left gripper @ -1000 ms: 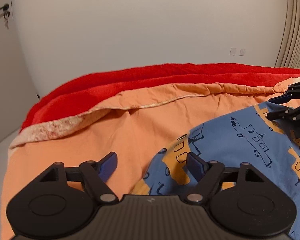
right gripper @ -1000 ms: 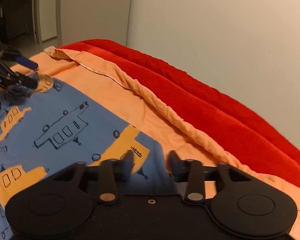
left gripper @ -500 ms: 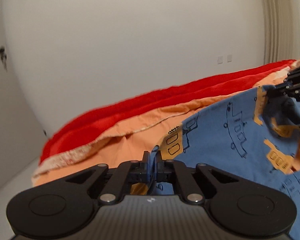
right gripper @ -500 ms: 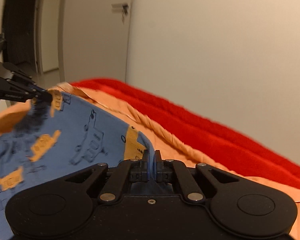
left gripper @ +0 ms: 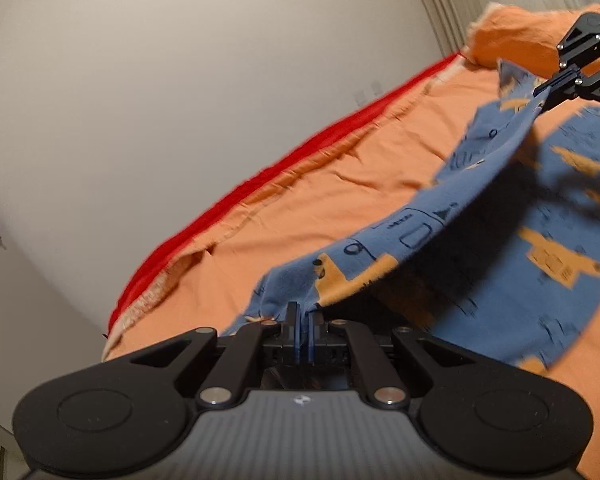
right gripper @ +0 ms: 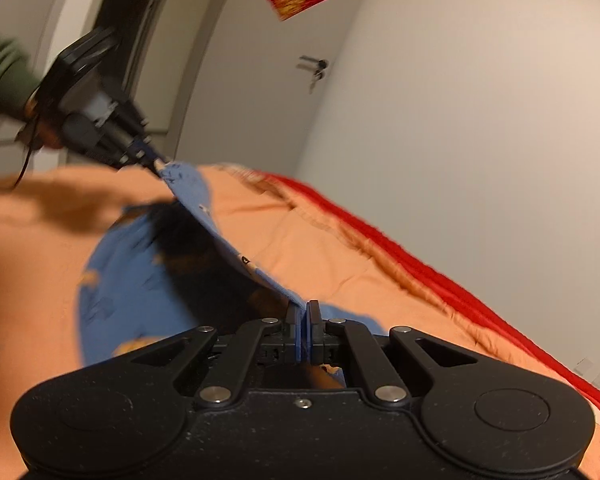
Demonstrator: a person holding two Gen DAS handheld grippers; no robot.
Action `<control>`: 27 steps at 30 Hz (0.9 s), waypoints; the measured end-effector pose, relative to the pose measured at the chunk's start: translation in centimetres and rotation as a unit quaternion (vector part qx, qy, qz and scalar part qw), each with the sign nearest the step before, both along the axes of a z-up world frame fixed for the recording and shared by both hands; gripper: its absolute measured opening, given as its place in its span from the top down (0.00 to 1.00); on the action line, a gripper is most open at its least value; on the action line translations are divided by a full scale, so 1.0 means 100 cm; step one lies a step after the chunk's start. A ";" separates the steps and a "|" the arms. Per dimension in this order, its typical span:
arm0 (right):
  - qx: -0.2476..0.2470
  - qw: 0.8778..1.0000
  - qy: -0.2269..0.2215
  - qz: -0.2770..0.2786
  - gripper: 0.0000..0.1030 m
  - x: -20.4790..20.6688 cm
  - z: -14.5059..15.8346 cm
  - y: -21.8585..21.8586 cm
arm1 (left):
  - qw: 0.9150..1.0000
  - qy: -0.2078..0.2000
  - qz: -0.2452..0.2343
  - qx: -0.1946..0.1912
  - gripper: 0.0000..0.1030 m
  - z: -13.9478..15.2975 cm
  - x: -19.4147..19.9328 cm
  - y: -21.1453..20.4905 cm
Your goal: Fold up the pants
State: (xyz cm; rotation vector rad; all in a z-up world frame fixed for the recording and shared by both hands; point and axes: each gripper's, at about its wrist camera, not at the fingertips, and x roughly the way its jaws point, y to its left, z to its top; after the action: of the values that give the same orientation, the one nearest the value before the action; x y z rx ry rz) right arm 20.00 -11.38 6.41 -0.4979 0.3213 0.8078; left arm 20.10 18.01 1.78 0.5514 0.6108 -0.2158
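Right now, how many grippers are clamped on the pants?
2. The left gripper pinches one corner of the lifted edge of the pants; the right gripper pinches the other corner. Each also shows far off in the other's view.

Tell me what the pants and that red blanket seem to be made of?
Pants: thin, soft printed fabric, probably cotton; they drape and sag between the grippers. Red blanket: looks like fuzzy fleece or terry, matte with a napped edge, though blur leaves it uncertain.

Two grippers (left gripper: 303,330) (right gripper: 303,330), one pair of pants (left gripper: 540,248), one orange bedspread (left gripper: 300,216), one red blanket (left gripper: 228,204)
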 end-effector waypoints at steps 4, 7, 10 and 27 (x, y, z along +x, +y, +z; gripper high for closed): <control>-0.040 0.999 0.008 0.007 1.00 -0.041 -0.024 0.008 | 0.999 0.040 -0.014 0.033 0.97 -0.025 -0.014 -0.006; -0.077 0.997 -0.011 0.012 1.00 -0.067 -0.046 0.016 | 0.996 0.060 -0.023 0.056 0.97 -0.042 -0.018 -0.006; -0.104 0.994 -0.031 0.017 1.00 -0.078 -0.061 0.025 | 0.995 0.060 -0.029 0.074 0.97 -0.051 -0.027 -0.008; -0.117 0.993 -0.003 0.001 0.97 -0.081 -0.084 0.037 | 0.995 0.080 -0.011 0.066 0.91 -0.057 -0.034 -0.010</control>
State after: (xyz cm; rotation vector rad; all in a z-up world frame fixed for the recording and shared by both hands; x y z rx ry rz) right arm 11.91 -7.71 -2.01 -0.7196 0.4118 0.7743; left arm 16.73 17.03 -3.89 0.6724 0.7784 -0.2434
